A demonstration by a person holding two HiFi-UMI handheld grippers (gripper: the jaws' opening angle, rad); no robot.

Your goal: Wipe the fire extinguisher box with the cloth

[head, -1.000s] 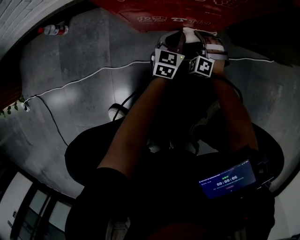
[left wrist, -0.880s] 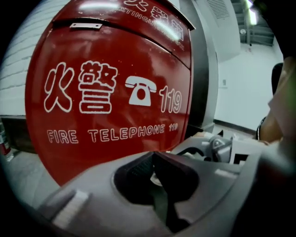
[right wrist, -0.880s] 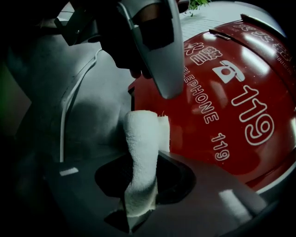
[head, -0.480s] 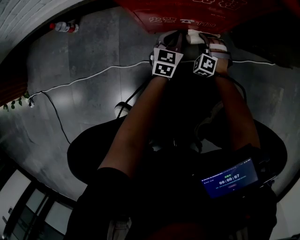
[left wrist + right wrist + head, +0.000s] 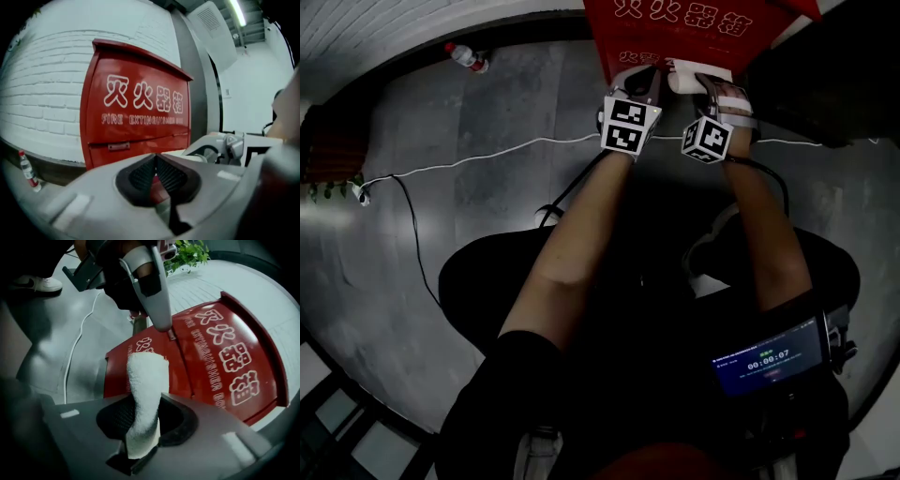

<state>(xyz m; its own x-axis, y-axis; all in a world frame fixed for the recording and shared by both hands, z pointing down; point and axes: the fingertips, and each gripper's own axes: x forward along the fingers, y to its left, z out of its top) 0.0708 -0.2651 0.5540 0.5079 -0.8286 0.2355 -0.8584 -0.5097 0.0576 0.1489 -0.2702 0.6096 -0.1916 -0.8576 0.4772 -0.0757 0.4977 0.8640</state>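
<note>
The red fire extinguisher box (image 5: 675, 23) with white lettering stands against the wall at the top of the head view. It fills the left gripper view (image 5: 136, 112) and the right gripper view (image 5: 220, 357). My right gripper (image 5: 143, 420) is shut on a rolled white cloth (image 5: 145, 394) that sticks out towards the box's lower front. In the head view the cloth (image 5: 694, 75) rests against the box's front edge. My left gripper (image 5: 157, 176) is shut, its pads meeting with nothing between them. It hovers beside the right gripper (image 5: 712, 89), just short of the box.
A plastic water bottle (image 5: 467, 58) lies by the white brick wall (image 5: 42, 93), left of the box. A white cable (image 5: 487, 159) runs across the grey floor. A green plant (image 5: 333, 187) stands far left. A lit screen (image 5: 769, 356) is at the person's waist.
The red box has come further into the head view, its lettering now showing. Both grippers stay side by side at its front edge, the cloth still held in the right one.
</note>
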